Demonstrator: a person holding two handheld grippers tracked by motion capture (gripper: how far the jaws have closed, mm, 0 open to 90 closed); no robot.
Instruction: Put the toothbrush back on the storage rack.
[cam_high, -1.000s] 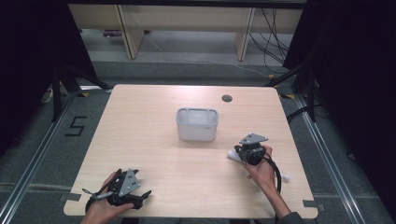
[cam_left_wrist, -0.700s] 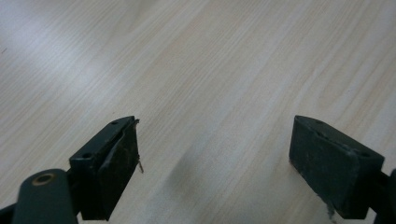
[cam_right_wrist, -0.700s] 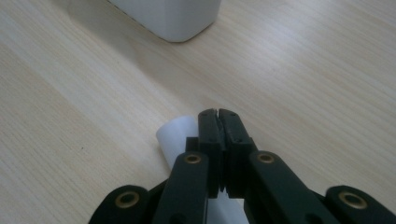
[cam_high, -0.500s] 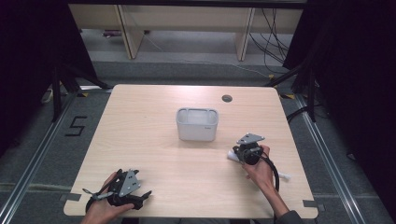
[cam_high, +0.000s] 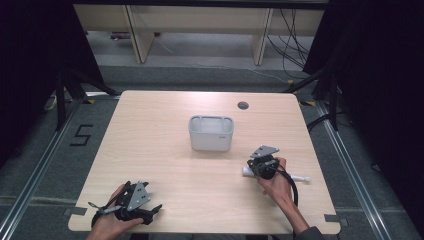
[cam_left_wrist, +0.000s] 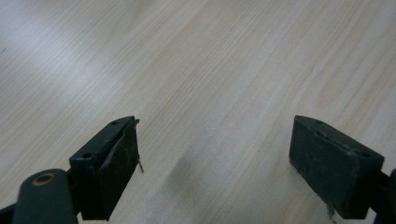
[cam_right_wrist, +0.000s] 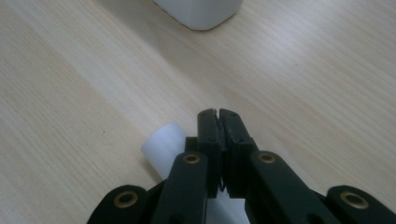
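High view: wooden table (cam_high: 165, 150), white bin (cam_high: 211, 133) near centre, open side up, looks empty. R gripper (cam_high: 261, 166) sits front-right of the bin, over a white tube-like item (cam_high: 247, 172) lying flat on the table; one end pokes out left of the gripper, a thin white end (cam_high: 301, 178) sticks out right, past the hand. L gripper (cam_high: 131, 203) low at the near-left edge, well apart from bin and tube.

L gripper view: jaws stand wide, nothing between them, bare wood grain below. Idle.

R gripper view: jaws pinched together, pads meeting, no gap seen. White tube's (cam_right_wrist: 164, 145) round end lies just beside and under the jaws on their left, not between the pads as far as I can tell. Bin's corner (cam_right_wrist: 201, 11) at top of frame, ahead of the jaws.

Judgement: step in hand = getting hold of the tube w/ R gripper; no grip made yet, claw is closed beside it, not on it. Likely aim: tube into bin.

Next move calls for: open R jaws, shift sideways so pads straddle the tube's body, close, lift, carry fwd to bin. Risk: round tube may roll off when nudged.
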